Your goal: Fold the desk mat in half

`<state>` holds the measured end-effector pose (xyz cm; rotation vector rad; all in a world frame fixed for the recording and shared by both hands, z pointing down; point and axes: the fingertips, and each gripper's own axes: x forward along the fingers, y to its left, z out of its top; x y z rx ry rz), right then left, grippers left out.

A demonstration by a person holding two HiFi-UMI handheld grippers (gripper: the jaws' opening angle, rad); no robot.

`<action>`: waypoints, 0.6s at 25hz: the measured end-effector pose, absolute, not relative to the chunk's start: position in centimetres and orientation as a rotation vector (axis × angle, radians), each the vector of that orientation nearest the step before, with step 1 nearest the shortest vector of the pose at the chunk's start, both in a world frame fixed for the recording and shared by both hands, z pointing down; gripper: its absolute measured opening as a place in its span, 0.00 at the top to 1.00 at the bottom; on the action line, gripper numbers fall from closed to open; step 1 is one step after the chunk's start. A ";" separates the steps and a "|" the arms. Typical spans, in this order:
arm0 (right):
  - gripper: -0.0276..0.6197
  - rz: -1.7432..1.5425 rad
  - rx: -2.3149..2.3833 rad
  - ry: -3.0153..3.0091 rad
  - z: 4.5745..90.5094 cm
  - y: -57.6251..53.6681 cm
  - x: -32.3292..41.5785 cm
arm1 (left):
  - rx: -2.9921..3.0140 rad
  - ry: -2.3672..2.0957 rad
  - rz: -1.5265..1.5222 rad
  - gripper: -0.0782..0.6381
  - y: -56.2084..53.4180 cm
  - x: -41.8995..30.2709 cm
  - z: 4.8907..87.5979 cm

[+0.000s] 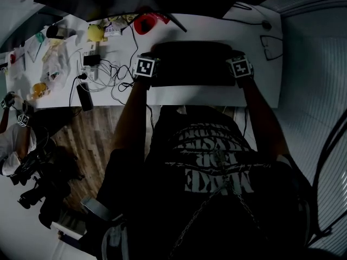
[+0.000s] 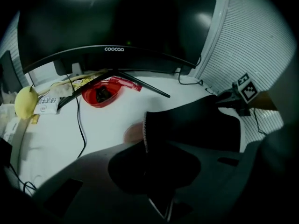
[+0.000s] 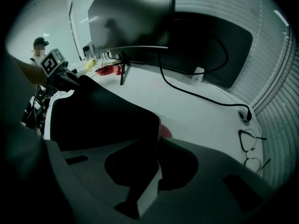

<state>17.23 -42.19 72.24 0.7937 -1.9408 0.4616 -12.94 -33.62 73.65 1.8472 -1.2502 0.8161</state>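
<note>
So the person is standing right at the worktop (image 1: 190, 95) and gripping the desk mat (image 1: 190, 64) at both ends. The left hand-held gripper (image 1: 147, 70) is pinching the mat's left corner and the right hand-held gripper (image 1: 238, 70) is pinching the right one. Both sets of jaws are nearly together, with just the mat's edge sandwiched between them. The mat is lying dark across the middle of the worktop, and at each gripper the held corner is standing up off the white surface.

I'm reading this as the fold itself being in hand, not set down yet. I'm guessing the next move is calling for lowering both corners evenly onto the matching ones, then letting go.

Farther back, a red bowl (image 2: 102, 93) and the monitor (image 2: 117, 27) are sitting clear of the mat.
</note>
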 end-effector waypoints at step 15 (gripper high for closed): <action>0.75 0.144 1.245 -2.406 49.1 -35.8 14.9 | 2.347 -1.736 0.193 0.86 -30.7 -15.5 46.8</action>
